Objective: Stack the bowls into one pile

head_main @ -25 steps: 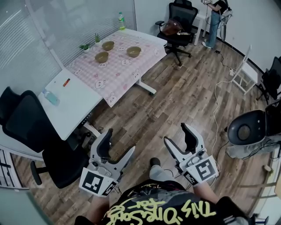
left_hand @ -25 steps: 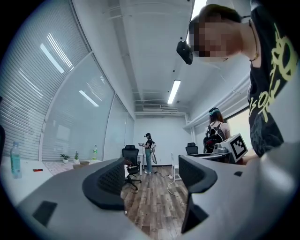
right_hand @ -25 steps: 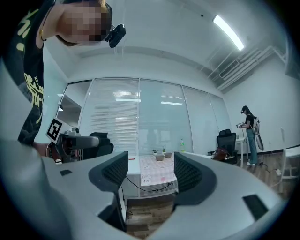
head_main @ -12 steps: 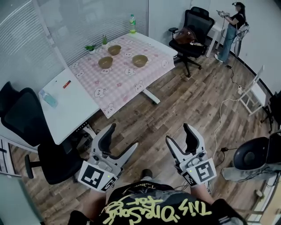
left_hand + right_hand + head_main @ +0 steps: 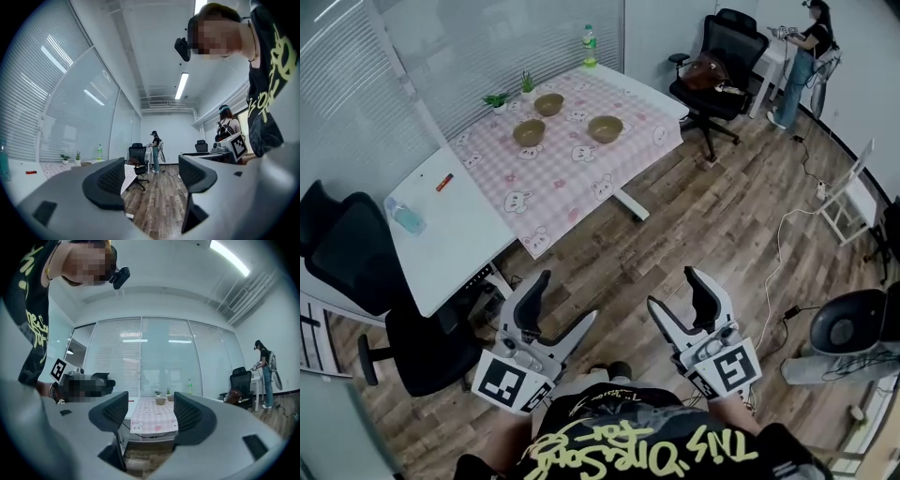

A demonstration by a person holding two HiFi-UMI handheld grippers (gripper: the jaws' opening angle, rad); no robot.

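Three tan bowls stand apart on the pink checked cloth of the far table: one at the back, one to the left, one to the right. My left gripper and right gripper are held level over the wood floor, well short of the table. Both are open with nothing between the jaws. The right gripper view faces the table, with a bowl small between the fingers. The left gripper looks down the room, away from the bowls.
Black office chairs stand at the table's near left and beyond it. On the table are a green bottle, two small plants, a lying water bottle and a red item. A person stands far right. A cable crosses the floor.
The whole view has shifted as I walk: the table and bowls now sit more to the right in the head view. Both grippers have travelled along with me, still open and empty.
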